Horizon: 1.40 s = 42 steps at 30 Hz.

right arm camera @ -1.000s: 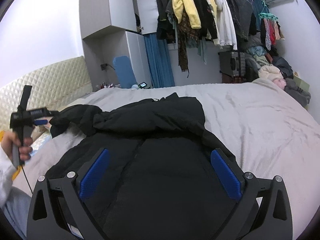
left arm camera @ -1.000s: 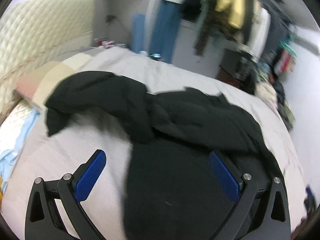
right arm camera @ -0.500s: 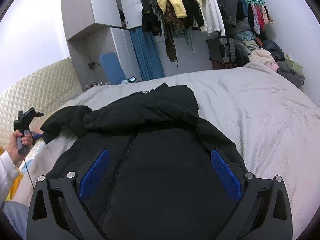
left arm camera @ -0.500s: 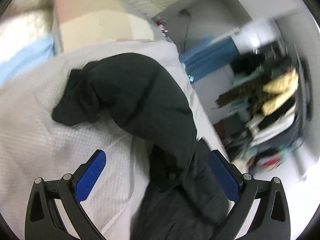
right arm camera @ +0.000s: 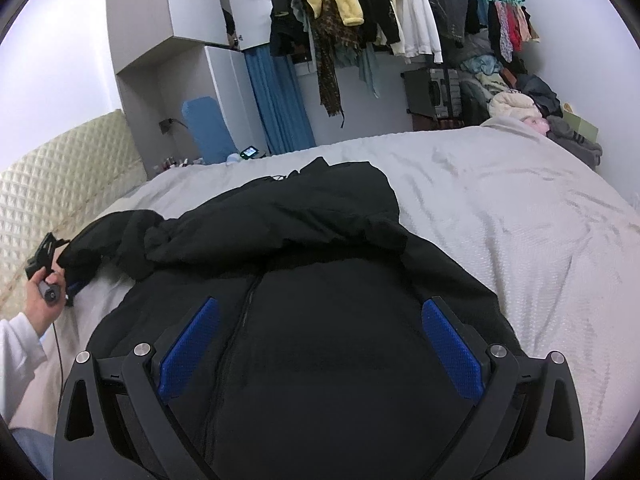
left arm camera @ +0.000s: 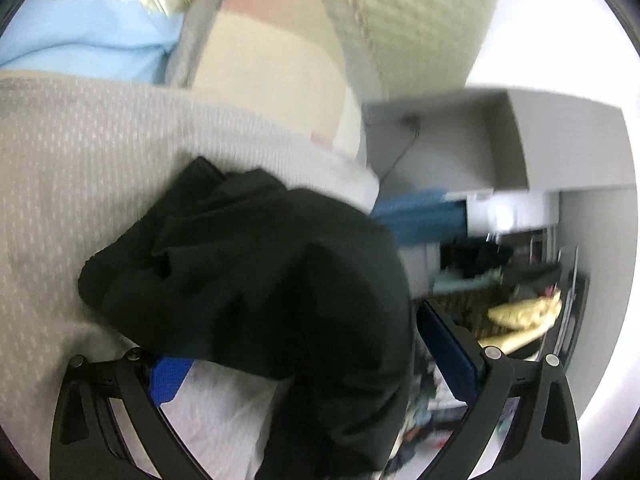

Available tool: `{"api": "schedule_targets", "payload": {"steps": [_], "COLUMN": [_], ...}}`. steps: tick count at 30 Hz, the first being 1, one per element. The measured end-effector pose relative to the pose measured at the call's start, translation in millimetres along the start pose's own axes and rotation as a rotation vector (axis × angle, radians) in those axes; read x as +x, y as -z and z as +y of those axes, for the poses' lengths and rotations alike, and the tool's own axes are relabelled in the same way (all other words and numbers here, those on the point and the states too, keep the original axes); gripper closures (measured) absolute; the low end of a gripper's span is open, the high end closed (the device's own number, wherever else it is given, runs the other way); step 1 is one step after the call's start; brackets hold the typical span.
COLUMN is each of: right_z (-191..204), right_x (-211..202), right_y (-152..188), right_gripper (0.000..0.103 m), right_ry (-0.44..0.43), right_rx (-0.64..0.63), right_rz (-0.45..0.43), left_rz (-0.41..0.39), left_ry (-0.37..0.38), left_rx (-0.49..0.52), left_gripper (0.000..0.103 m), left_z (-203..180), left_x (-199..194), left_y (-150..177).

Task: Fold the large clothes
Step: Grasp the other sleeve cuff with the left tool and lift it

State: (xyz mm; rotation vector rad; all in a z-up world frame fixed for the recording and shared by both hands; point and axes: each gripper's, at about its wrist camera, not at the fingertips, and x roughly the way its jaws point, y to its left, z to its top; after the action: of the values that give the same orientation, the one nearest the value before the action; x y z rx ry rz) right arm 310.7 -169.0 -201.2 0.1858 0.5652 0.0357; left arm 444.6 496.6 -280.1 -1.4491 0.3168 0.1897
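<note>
A large black padded jacket point(right arm camera: 320, 280) lies on the grey bed point(right arm camera: 520, 220), zipper up, with one sleeve bunched across its top. My right gripper point(right arm camera: 320, 352) is open and hovers over the jacket's body. In the left wrist view the end of the black sleeve point(left arm camera: 248, 272) fills the space between the wide-open fingers of my left gripper point(left arm camera: 316, 352); the view is rolled sideways and blurred. The left gripper point(right arm camera: 64, 276) also shows in the right wrist view, held in a hand at the sleeve's end at the far left.
A quilted cream headboard point(right arm camera: 60, 176) and pillows point(left arm camera: 272, 64) stand at the bed's left. A rail of hanging clothes point(right arm camera: 380, 12), a blue curtain point(right arm camera: 280, 100) and piles of clothes point(right arm camera: 528, 100) are beyond the bed. A light blue cloth point(left arm camera: 80, 44) lies by the pillows.
My left gripper has swung left and rolled over, moving in on the sleeve's end until the sleeve lies between its fingers. My right gripper has tilted slightly lower over the jacket.
</note>
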Motion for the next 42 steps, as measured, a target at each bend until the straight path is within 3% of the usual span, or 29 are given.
{"api": "schedule_targets", "payload": {"steps": [4, 7, 12, 15, 20, 24, 28, 34, 39, 42], "right_z": [1.1, 3.2, 2.3, 0.3, -4.0, 0.5, 3.6, -4.5, -16.0, -20.4], "right_x": [13.5, 18.8, 18.9, 17.6, 11.1, 1.8, -11.0, -31.9, -38.4, -47.1], "right_y": [-1.1, -0.9, -0.4, -0.1, -4.0, -4.2, -3.7, -5.9, -11.0, -14.5], "right_gripper": [0.001, 0.001, 0.001, 0.001, 0.001, 0.001, 0.001, 0.001, 0.001, 0.001], "right_ry": [0.001, -0.002, 0.004, -0.011, -0.040, -0.064, -0.096, -0.118, -0.121, -0.132], "right_rx": [0.013, 0.005, 0.000, 0.017, 0.027, -0.013, -0.031, -0.021, 0.013, 0.027], "right_rz": [0.025, 0.039, 0.047, 0.052, 0.048, 0.038, 0.015, -0.040, -0.065, -0.091], "left_rz": [-0.080, -0.099, -0.138, -0.176, -0.285, -0.322, -0.344, -0.370, -0.360, -0.318], "left_ry": [-0.020, -0.072, -0.159, -0.225, -0.354, -0.394, -0.384, -0.350, -0.275, -0.180], "left_rx": [-0.042, -0.038, 0.013, 0.048, 0.210, 0.314, 0.409, 0.562, 0.677, 0.796], "left_gripper": [0.005, 0.021, 0.071, 0.088, 0.097, 0.100, 0.102, 0.103, 0.103, 0.103], "left_z": [4.4, 1.2, -18.5, -39.8, -88.3, -103.1, -117.8, -172.8, -243.5, -288.0], "left_x": [4.8, 11.9, 3.0, -14.8, -66.2, -97.0, -116.3, -126.9, -124.5, -121.8], "left_y": [-11.0, -22.1, -40.7, -52.2, -71.2, -70.8, -50.5, 1.2, 50.2, 91.7]}}
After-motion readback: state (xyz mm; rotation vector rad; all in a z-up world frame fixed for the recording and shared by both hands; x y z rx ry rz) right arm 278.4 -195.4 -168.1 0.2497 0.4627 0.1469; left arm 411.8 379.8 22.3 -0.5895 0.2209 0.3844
